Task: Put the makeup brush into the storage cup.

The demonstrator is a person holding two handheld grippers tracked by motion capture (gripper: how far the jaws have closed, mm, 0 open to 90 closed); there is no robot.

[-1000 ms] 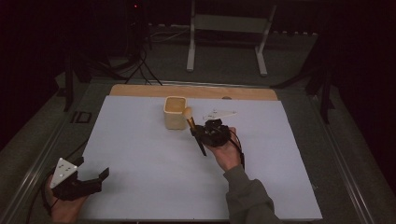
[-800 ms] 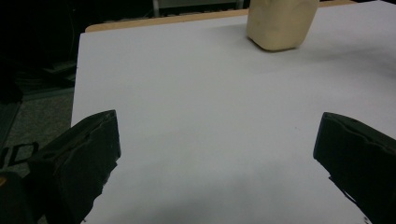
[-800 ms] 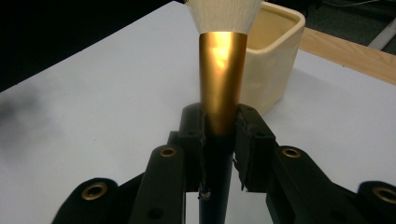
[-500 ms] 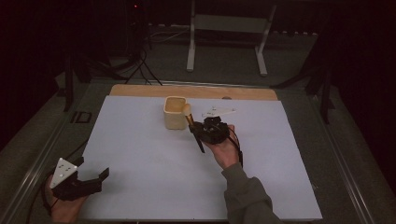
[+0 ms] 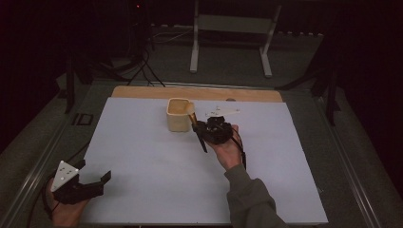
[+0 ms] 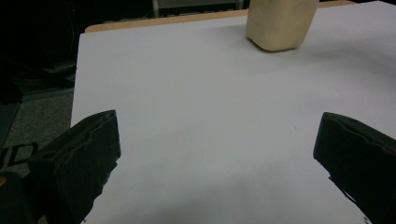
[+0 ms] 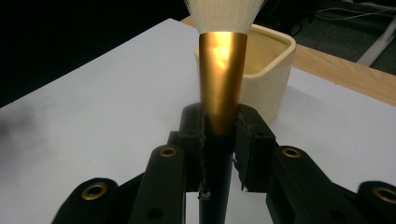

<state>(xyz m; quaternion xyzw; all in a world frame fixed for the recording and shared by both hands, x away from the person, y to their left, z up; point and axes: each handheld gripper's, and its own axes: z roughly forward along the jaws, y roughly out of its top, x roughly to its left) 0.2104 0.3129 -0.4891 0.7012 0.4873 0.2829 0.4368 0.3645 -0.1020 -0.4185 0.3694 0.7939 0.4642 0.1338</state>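
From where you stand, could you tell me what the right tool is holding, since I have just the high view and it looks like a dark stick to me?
Observer: It is a brush with a gold ferrule, a black handle and pale bristles; the right tool is shut on it where the ferrule meets the handle.
Operator: Thank you. Is the cream cup holding anything?
Observer: I cannot see its bottom; the right gripper view shows its rim and upper inside walls bare.
Operator: And is the left tool holding something?
Observer: No; the left gripper view shows its jaws wide apart, with bare white sheet between them.
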